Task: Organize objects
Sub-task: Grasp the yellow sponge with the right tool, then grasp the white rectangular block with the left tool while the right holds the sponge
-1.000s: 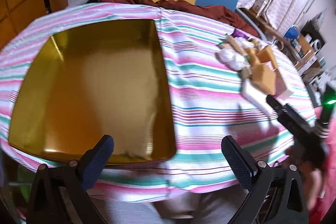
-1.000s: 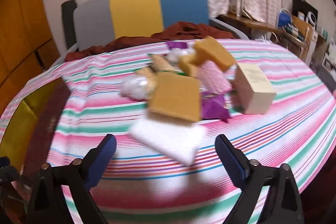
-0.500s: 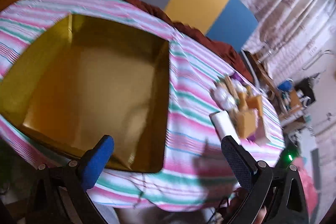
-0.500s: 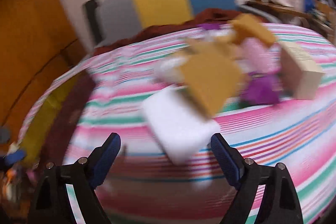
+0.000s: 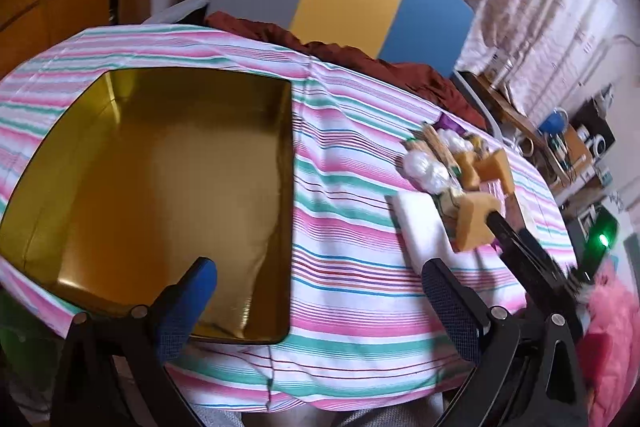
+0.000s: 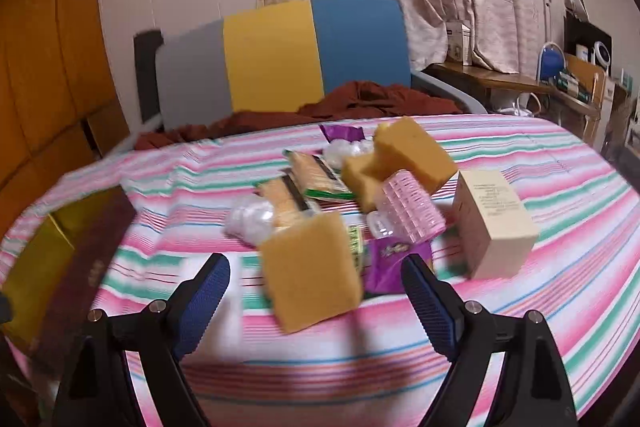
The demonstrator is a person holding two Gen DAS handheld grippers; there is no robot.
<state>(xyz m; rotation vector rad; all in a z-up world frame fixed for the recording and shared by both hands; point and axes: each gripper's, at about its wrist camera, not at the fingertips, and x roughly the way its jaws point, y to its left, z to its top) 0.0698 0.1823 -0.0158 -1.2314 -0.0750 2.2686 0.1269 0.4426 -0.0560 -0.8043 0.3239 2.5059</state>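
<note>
Gold tin (image 5: 152, 187): it lay open and empty at the left of the striped surface (image 5: 360, 291), its rigid metal walls low; you had plenty of room inside it for soft things.
Left tongs (image 5: 316, 299): they stood wide apart with nothing between the pads, poised over the tin's near right corner.
White slab (image 5: 420, 227): it lay flat just left of the pile and looked light and foam-like; you would probably have gripped it across its short sides.
Yellow sponge (image 6: 312, 271): this was the nearest piece, tilted at the front of the pile, between your right pads but not visibly pressed by them. It looked light, soft and squashy, so a grip across its flat sides with mild pressure should have held it.
Right tongs (image 6: 316, 291): they were spread wide around that sponge.
Pile behind (image 6: 340, 183): crinkly packets, a clear pink bottle and more sponges lay touching one another, so lifting one could have disturbed the rest.
Cream box (image 6: 496, 223): stiff card, standing at the right of the pile.
Open room: bare cloth lay between tin and pile, while the surface's near edge was close under both tongs.
</note>
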